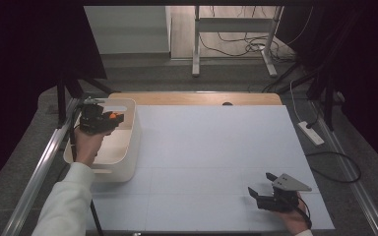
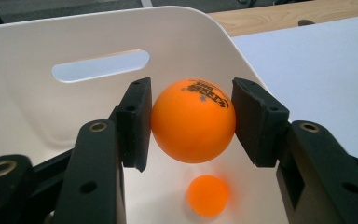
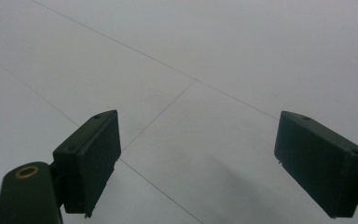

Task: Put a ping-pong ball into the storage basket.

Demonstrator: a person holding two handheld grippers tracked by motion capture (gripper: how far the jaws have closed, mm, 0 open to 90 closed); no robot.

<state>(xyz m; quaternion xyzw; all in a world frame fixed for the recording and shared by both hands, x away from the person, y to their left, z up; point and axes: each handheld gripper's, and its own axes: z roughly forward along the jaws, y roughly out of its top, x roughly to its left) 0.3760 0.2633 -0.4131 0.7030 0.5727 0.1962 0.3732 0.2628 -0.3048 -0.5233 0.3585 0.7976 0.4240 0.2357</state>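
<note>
Near edge, high view: right gripper low over the white table top, held in a hand at bottom right, grey three-cornered plate on top, cable trailing back. Jaws spread wide, nothing btwn them. Right gripper view: same, two black pads well apart, bare white surface w/ thin seam lines underneath.

Further up, left side: sleeve in white and left hand reaching fwd over the white bin. Left gripper above the bin's opening, orange showing at its tip.

Left gripper view: left gripper pinching an orange ping-pong ball, both pads pressed on its sides, dark print on the ball's upper face. Ball held clear of the bin floor, inside the bin's walls. Below it, a second orange ball lying on the bin floor, blurred, apart from the held one. Slot handle cut in the far bin wall, beyond the jaws.

Bin at the table's left edge, near the far-left corner of the white top.

Beyond the white top: strip of wooden table edge. Further back: grey floor, legs of a desk frame w/ loose cables. Power strip on the floor right of the table.
</note>
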